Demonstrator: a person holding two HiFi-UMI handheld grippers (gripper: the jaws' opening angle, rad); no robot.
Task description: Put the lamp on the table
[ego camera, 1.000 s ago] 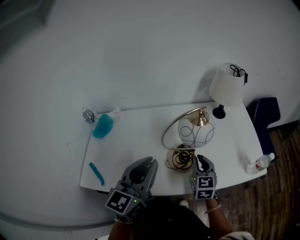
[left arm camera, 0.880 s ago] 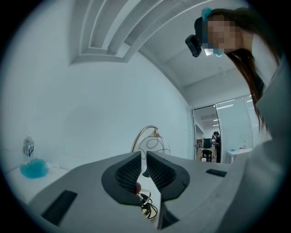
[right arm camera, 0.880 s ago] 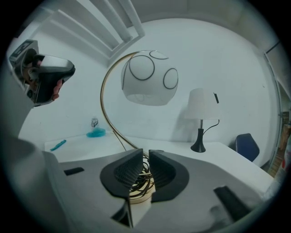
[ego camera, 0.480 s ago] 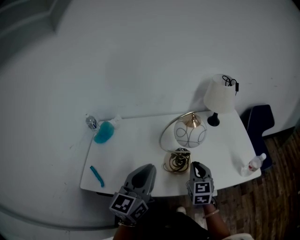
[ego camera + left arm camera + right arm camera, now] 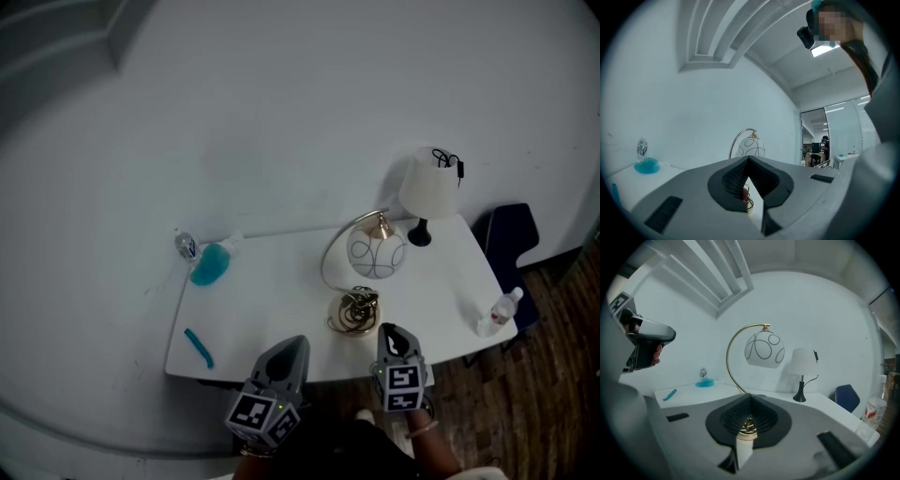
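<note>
Matte grey and wedge-shaped: left gripper (image 5: 292,345) and right gripper (image 5: 392,333), each with a black-and-white marker cube (image 5: 258,412) at its 6 o'clock end. Dark ribbed pads (image 5: 733,414) inside. Thin band (image 5: 423,427) on right wrist.

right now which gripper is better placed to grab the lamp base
Right. The right gripper sits nearest the lamp base, which lies dead ahead between its fingers; the left gripper is off to the side.
</note>
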